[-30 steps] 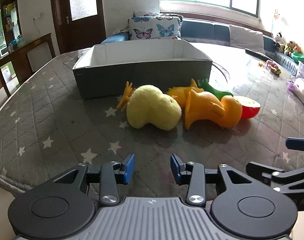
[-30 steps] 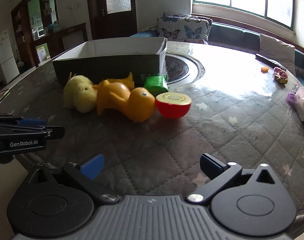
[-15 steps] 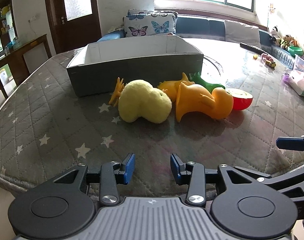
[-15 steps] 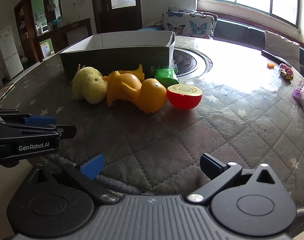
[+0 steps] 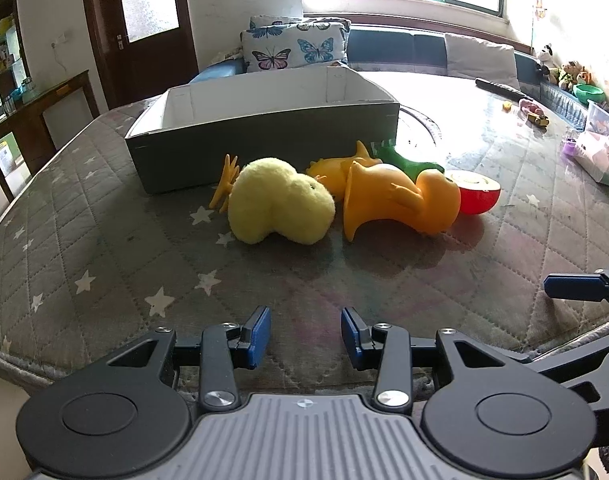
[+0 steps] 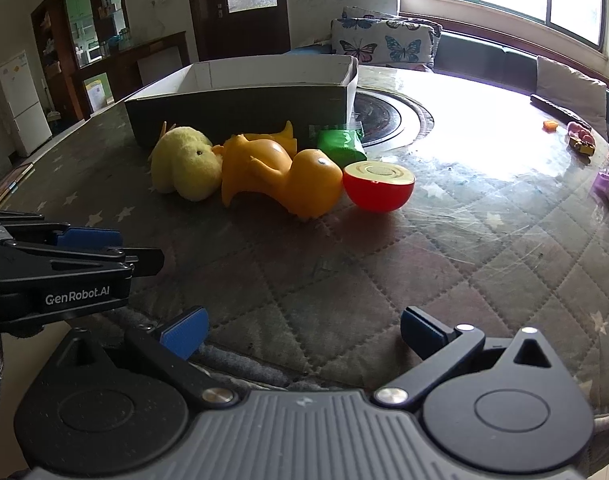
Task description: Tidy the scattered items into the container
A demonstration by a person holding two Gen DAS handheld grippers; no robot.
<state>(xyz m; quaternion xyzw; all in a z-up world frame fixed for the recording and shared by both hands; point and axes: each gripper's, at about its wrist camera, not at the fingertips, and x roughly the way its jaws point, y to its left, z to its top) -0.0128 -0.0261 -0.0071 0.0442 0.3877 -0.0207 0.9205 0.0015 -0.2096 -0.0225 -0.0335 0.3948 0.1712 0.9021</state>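
Observation:
A grey open box stands on the quilted table. In front of it lie a yellow plush chick, an orange rubber duck, a second orange toy behind it, a green toy and a red apple half. My left gripper is open and empty, near the table's front edge, short of the chick. My right gripper is open wide and empty, short of the duck and apple half.
Small toys and a white packet lie at the table's far right. A sofa with butterfly cushions stands behind the table. The left gripper's side shows at the left of the right wrist view.
Both grippers have pulled back a little and risen, so the toys sit farther off. Jaws unchanged; nothing on the table has moved.

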